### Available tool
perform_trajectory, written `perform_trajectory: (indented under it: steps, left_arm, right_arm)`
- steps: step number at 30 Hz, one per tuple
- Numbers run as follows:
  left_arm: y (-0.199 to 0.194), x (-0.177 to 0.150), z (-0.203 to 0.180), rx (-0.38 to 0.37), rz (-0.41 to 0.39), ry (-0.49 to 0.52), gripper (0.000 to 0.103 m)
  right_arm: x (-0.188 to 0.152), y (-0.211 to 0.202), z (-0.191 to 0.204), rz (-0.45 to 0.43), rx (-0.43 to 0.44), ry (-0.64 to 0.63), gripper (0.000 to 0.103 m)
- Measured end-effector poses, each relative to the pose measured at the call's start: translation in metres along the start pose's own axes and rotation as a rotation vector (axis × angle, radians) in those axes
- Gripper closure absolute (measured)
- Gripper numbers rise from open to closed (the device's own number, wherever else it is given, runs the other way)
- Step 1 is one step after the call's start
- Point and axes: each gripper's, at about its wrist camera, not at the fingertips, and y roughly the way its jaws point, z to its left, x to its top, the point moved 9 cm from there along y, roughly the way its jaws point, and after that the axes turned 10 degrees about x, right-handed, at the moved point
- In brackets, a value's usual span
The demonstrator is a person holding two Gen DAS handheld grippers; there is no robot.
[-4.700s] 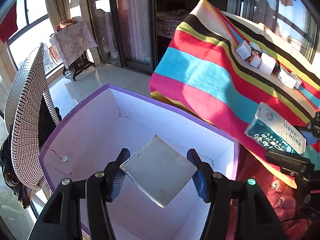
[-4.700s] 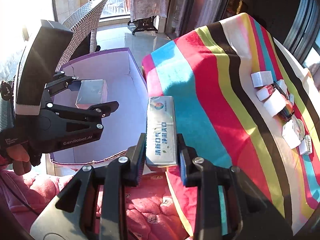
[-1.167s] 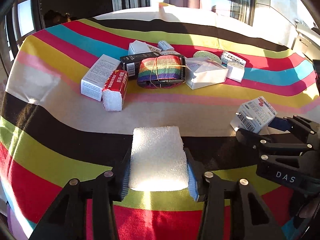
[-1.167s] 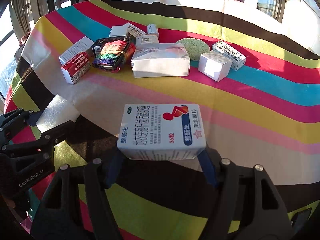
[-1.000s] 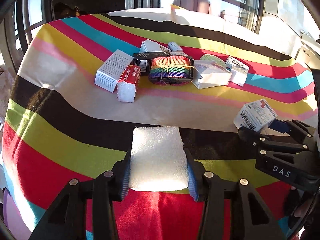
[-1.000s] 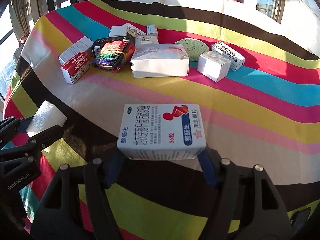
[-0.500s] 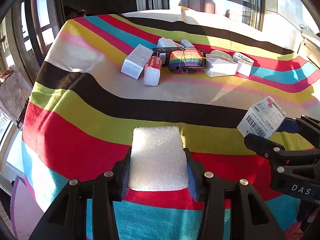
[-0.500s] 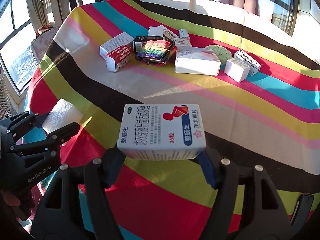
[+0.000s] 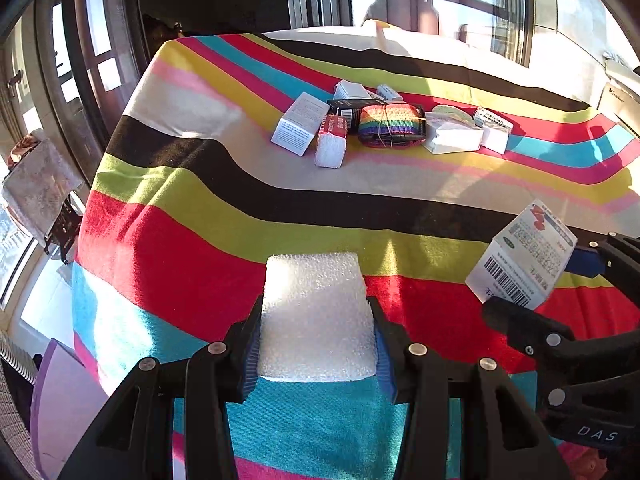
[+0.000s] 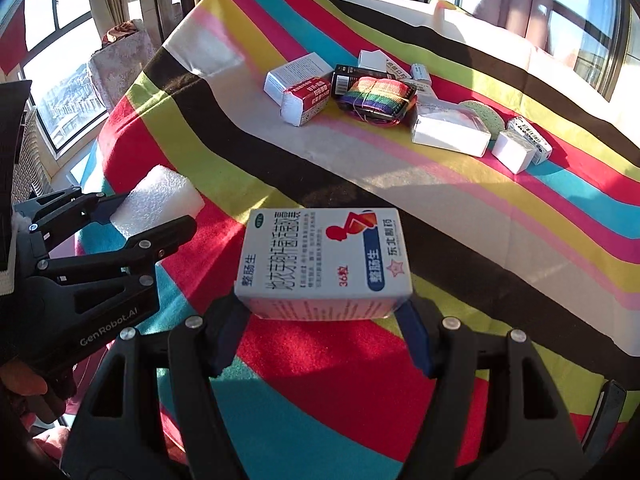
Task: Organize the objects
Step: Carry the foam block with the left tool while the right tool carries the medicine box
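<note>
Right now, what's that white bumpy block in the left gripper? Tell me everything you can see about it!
The white foam block is a chunky rectangle with a bubbly, grainy surface, like packing foam. The left gripper has its jaws pressed on the block's two sides, so it is held up above the striped cloth, not lying on it. Its flat top faces the camera and sunlight brightens one corner. In the right wrist view it pokes out of the jaws at a tilt. Only the blue pads touch it.
</note>
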Motion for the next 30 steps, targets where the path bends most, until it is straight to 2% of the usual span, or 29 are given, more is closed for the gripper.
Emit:
perform_trajectory:
  steps: [8, 14, 20, 30]
  left_arm:
    - [-0.029, -0.015, 0.046, 0.038, -0.022, -0.062, 0.056]
    - [-0.044, -0.036, 0.088, 0.085, -0.017, -0.119, 0.056]
    - [-0.037, -0.072, 0.129, 0.150, 0.052, -0.172, 0.056]
    - [-0.027, -0.118, 0.193, 0.259, 0.144, -0.269, 0.056]
  right_arm:
    - [0.003, -0.012, 0.050, -0.002, 0.034, -0.106, 0.032]
    - [0.000, -0.011, 0.101, 0.015, 0.096, -0.204, 0.032]
    - [-0.012, -0.005, 0.159, 0.042, 0.178, -0.336, 0.032]
    - [-0.027, 0.017, 0.227, 0.119, 0.263, -0.517, 0.031]
